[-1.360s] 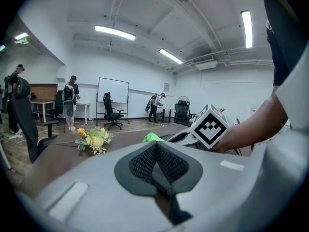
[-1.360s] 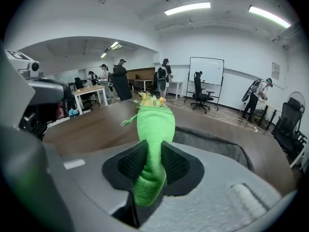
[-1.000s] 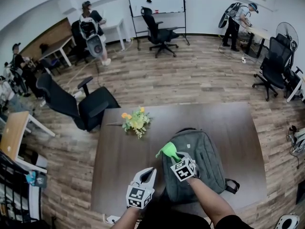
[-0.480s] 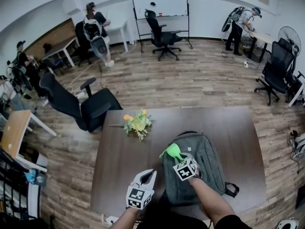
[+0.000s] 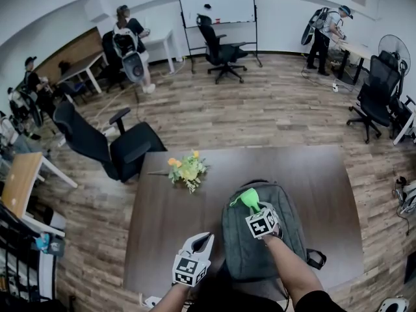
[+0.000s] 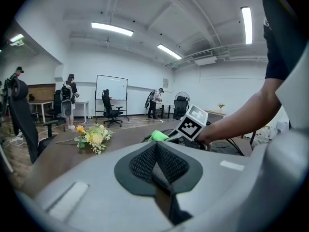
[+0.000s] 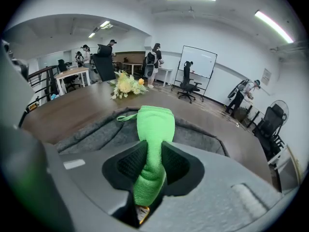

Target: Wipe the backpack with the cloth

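Atop the grey fabric backpack (image 5: 246, 252), right tongs (image 7: 153, 161) pinch the soft, limp green cloth (image 7: 155, 122) at its bunched middle, likely secure; left tongs (image 6: 155, 161) closed, empty.

Your grey backpack (image 5: 244, 252) lies flat on the dark table (image 5: 169, 226), its top end pointing away from you. The bright green cloth (image 5: 247, 198) is bunched into a narrow roll, pinched between the jaws of your right gripper (image 5: 255, 208), with its free end and small loop lying over the backpack's upper part
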The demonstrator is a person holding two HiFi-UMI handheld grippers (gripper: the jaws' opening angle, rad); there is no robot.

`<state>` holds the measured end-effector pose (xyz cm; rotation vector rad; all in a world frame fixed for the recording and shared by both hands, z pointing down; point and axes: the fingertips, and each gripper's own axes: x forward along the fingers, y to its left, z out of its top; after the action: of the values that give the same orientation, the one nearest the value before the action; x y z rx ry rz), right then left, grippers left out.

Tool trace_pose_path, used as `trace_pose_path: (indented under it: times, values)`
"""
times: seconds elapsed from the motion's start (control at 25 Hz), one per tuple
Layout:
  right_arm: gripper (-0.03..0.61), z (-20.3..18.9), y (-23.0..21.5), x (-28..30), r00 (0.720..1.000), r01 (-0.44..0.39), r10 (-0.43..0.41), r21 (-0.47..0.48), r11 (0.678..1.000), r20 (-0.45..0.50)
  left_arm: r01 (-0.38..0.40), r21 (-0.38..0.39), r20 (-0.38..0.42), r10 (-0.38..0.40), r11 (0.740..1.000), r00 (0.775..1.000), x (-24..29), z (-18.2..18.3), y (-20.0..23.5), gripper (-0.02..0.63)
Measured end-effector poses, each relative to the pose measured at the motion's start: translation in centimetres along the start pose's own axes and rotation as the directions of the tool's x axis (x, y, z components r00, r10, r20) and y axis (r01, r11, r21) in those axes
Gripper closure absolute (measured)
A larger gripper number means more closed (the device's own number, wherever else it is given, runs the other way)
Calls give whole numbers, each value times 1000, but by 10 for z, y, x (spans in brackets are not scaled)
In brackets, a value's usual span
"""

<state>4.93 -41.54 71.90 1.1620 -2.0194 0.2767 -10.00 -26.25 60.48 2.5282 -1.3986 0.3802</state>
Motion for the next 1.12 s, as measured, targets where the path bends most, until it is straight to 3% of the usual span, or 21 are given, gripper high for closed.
trace_pose_path:
  times: [0.16, 0.48, 0.76, 0.92, 1.12]
  values:
    - [482, -7, -27, 4, 996, 71, -69, 35, 997, -54, 3, -5, -9, -3, 1000, 1000, 3, -5, 1, 595]
    - [482, -12, -76, -12, 987, 158, -153, 99, 982, -57, 27, 11, -21, -27, 1000, 999, 8, -8, -3, 595]
    - [482, -32, -114, -24, 976, 207, -194, 165, 964, -95, 30, 19, -17, -29, 999, 999, 9, -7, -8, 595]
    - [482, -26, -117, -36, 977, 209, -201, 171, 963, -66, 22, 13, -16, -22, 1000, 1000, 14, -8, -9, 595]
    - [482, 7, -86, -46, 989, 130, -140, 180, 975, 40, -24, 11, -19, 25, 1000, 1000, 15, -5, -9, 595]
